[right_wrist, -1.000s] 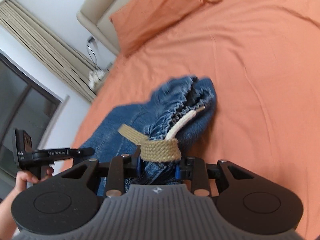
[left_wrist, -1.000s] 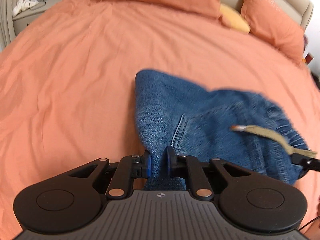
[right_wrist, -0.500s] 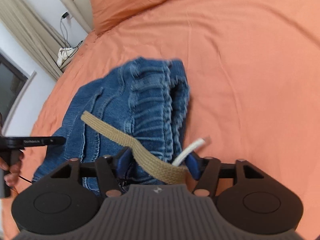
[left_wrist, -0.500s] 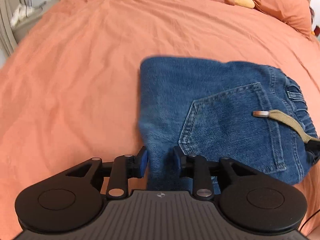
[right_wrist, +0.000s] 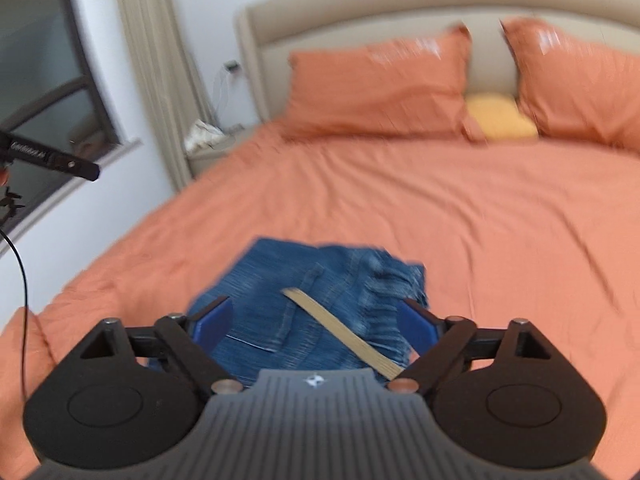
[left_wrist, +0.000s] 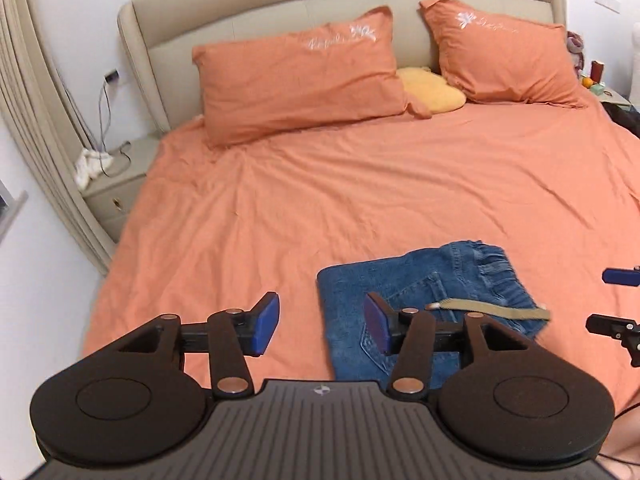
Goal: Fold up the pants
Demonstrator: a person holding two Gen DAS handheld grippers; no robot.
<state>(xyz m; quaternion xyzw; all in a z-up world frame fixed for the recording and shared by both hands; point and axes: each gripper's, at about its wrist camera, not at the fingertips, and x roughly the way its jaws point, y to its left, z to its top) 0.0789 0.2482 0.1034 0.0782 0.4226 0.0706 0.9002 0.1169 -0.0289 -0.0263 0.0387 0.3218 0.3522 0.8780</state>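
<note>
Blue denim pants (left_wrist: 420, 292) (right_wrist: 316, 308) lie folded into a compact rectangle on the orange bedspread (left_wrist: 320, 200) (right_wrist: 460, 220), a tan drawstring (left_wrist: 496, 309) (right_wrist: 344, 336) draped across the top. My left gripper (left_wrist: 320, 322) hovers above the pants' left edge, its jaws opening with nothing between them. My right gripper (right_wrist: 316, 326) is raised over the near side of the pants, jaws opening wide, and holds nothing. The right gripper's fingers (left_wrist: 618, 278) show at the far right of the left wrist view. The right wrist view is blurred.
Two orange pillows (left_wrist: 300, 76) (right_wrist: 380, 84) and a yellow cushion (left_wrist: 432, 90) lean on the beige headboard (left_wrist: 240, 8). A nightstand (left_wrist: 116, 176) with cables stands left of the bed, beside a curtain (left_wrist: 32, 120). A window (right_wrist: 44, 92) lies farther left.
Both grippers let go of the pants, opened and rose well above the bed. The pants dropped and now lie flat and folded, the drawstring fallen across them.
</note>
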